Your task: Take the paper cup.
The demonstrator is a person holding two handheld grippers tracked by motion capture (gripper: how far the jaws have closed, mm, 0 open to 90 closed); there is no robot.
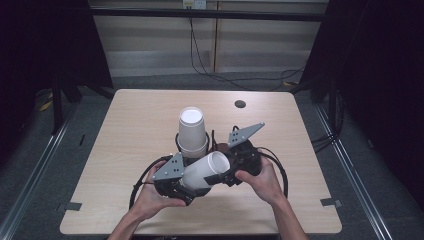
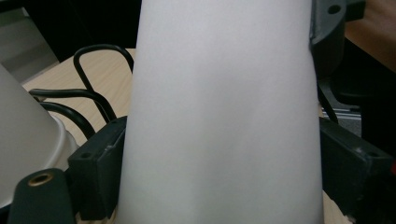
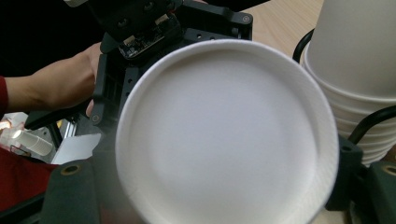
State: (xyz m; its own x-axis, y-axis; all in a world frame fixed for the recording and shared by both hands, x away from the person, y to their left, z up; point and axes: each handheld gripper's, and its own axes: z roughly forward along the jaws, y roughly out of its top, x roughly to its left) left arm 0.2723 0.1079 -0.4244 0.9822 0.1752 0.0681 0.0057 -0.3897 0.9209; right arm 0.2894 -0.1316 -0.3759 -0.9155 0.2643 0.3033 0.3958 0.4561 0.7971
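A single white paper cup [image 1: 204, 170] lies on its side just above the table, held between both grippers. My left gripper [image 1: 196, 178] comes from the lower left and its jaws press on the cup's wide part; in the left gripper view the cup's wall [image 2: 224, 112] stands between my left gripper's [image 2: 224, 163] two black jaws. My right gripper [image 1: 223, 169] comes from the right with its jaws against the cup's narrow base end. In the right gripper view, the round base [image 3: 226, 135] faces the camera. A stack of upside-down white cups [image 1: 192, 132] stands just behind.
The wooden table [image 1: 125, 130] has a small dark round hole [image 1: 240, 104] at its back right. Black cables [image 1: 142, 177] loop around both hands. The cup stack [image 3: 355, 70] is close to the right gripper. Dark floor and metal rails surround the table.
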